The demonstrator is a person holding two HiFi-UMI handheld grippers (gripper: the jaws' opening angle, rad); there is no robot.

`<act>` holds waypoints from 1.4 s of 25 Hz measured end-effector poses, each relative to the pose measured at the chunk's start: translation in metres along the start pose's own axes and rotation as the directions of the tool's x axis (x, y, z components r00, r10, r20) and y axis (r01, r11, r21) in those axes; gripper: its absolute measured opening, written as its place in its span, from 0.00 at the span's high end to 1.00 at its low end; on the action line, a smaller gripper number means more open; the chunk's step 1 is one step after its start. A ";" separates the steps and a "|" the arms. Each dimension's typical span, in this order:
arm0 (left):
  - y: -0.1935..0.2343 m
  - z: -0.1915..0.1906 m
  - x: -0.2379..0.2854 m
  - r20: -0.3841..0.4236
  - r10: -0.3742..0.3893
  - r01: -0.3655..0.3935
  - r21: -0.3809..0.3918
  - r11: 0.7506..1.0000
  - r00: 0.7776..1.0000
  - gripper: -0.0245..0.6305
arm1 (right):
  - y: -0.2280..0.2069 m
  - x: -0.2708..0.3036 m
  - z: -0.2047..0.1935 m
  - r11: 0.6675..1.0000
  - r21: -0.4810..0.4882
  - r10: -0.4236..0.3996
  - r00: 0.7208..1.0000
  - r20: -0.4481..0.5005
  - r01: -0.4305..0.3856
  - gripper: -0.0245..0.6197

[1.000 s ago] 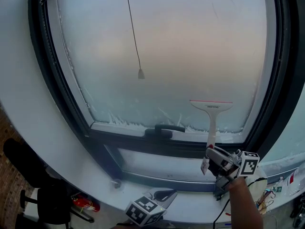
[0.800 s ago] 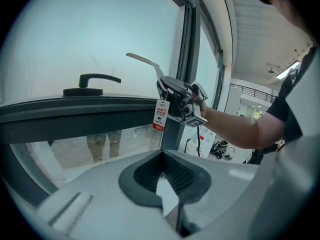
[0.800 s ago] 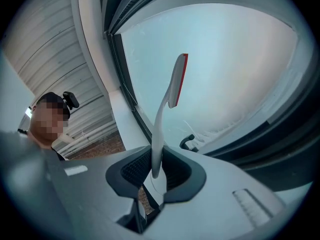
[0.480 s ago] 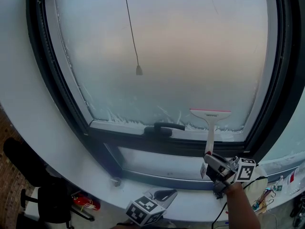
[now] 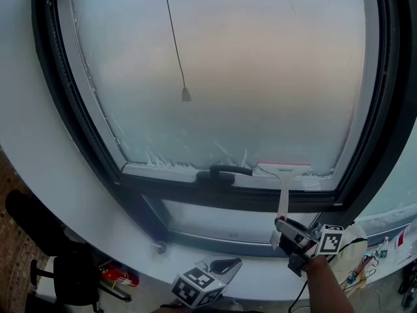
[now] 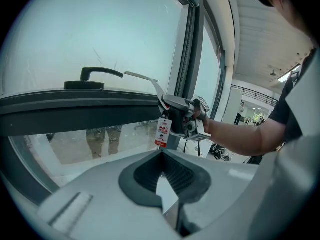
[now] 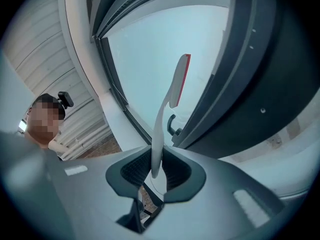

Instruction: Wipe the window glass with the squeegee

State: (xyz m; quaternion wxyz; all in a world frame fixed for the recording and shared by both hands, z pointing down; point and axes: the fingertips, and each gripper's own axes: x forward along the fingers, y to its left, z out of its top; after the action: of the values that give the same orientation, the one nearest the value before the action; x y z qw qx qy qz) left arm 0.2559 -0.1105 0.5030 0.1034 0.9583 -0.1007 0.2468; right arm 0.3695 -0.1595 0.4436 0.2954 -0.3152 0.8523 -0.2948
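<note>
The white handle of the squeegee (image 5: 283, 194) (image 7: 167, 104) is clamped between the jaws of the right gripper (image 5: 290, 233) (image 7: 156, 166), which are closed on it. The red-edged blade stands well ahead of those jaws, set at the bottom edge of the window glass (image 5: 247, 77), just beside the dark window handle (image 5: 225, 171). The left gripper (image 5: 218, 266) (image 6: 162, 156) is held low, well apart from the glass — its jaws are drawn together, with nothing between them. A thin cord (image 5: 174, 44) is seen hanging in front of the pane.
</note>
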 end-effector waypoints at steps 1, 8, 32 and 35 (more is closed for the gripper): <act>0.000 0.000 0.000 -0.001 0.000 0.000 -0.001 1.000 1.000 0.96 | -0.002 -0.001 -0.003 1.000 0.008 -0.004 1.000 -0.001 0.004 0.83; 0.001 -0.005 -0.001 -0.014 -0.001 0.001 -0.010 1.000 1.000 0.96 | -0.015 -0.008 -0.019 0.998 0.045 -0.031 0.999 -0.008 0.032 0.83; 0.009 -0.010 -0.011 -0.012 -0.019 0.019 0.001 1.000 1.000 0.96 | -0.025 -0.012 -0.034 0.994 0.073 -0.080 0.996 0.025 0.078 0.83; 0.013 -0.013 -0.014 -0.013 -0.028 0.028 0.002 1.000 1.000 0.96 | -0.021 -0.011 -0.033 0.994 0.067 -0.094 0.995 0.044 0.091 0.83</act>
State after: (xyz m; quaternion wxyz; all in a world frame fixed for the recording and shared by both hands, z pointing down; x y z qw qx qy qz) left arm 0.2343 -0.1179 0.5092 0.1065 0.9580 -0.0865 0.2516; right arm 0.3615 -0.1544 0.4828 0.3115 -0.3517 0.8195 -0.3283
